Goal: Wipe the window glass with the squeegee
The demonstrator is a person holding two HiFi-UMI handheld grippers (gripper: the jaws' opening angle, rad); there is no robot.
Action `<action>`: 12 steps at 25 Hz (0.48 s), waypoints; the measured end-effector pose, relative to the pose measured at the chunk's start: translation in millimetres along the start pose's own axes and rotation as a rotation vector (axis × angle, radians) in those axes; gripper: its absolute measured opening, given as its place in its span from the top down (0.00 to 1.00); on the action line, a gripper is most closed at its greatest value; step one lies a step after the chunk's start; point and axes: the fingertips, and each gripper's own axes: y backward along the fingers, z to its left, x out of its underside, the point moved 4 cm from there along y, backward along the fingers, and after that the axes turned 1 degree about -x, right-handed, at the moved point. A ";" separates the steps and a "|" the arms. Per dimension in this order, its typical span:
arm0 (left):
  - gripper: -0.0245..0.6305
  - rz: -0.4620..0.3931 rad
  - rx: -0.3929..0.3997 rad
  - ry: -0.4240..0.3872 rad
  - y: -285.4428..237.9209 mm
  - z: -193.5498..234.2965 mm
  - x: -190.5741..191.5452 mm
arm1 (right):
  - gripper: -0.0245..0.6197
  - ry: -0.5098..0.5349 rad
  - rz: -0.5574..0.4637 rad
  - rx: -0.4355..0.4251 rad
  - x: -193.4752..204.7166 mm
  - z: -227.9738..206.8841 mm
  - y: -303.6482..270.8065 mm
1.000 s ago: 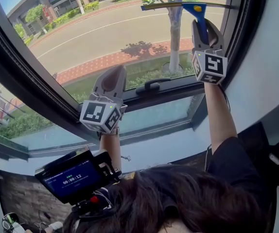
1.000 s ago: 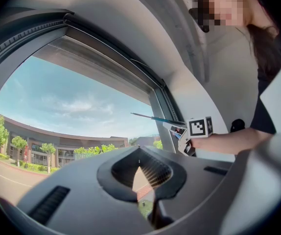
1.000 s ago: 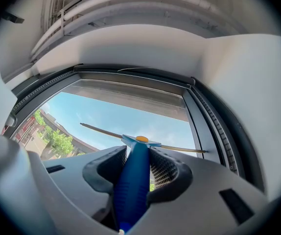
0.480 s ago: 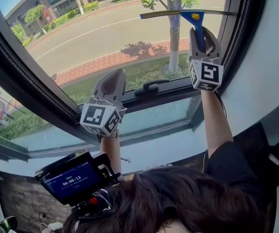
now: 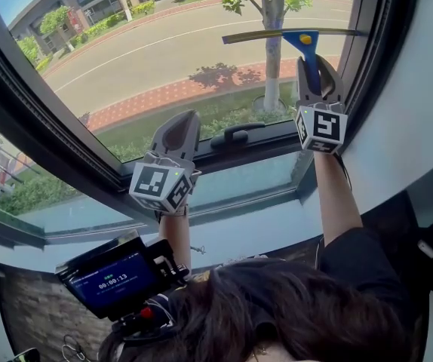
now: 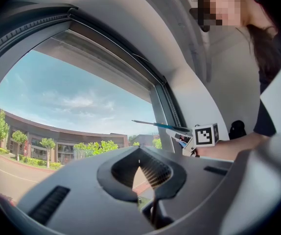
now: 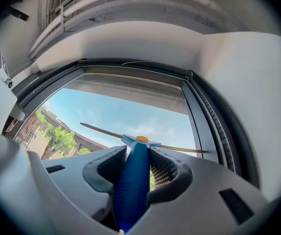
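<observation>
The squeegee (image 5: 305, 42) sits high on the right side of the window glass (image 5: 148, 59). Its long thin blade lies roughly level across the pane, with one end near the right window frame (image 5: 373, 44) and the blue handle pointing down. The right gripper (image 5: 317, 61) has that handle between its fingers, which are pressed in on both sides. The right gripper view shows this plainly: the blue grip (image 7: 132, 180) runs up through the right gripper (image 7: 143, 156) to the blade. The left gripper (image 5: 180, 125) is held up lower and further left, in front of the bottom of the pane and just left of the dark window handle (image 5: 235, 134). Its fingers (image 6: 152, 168) are drawn together with only a thin gap, holding nothing — the squeegee (image 6: 162, 126) shows small beyond them. Outside lie a road (image 5: 179, 44), a brick strip and a tree trunk (image 5: 271, 66).
</observation>
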 end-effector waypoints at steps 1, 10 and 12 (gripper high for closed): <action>0.96 0.000 -0.001 0.006 0.1 0.1 0.1 | 0.75 0.001 0.004 -0.001 1.3 0.5 1.4; 0.96 0.009 -0.001 0.013 3.3 0.5 6.4 | 0.75 -0.004 0.032 -0.006 18.6 9.3 14.7; 0.96 0.016 -0.005 0.017 4.4 0.1 6.4 | 0.75 -0.011 0.040 -0.008 22.7 11.3 17.3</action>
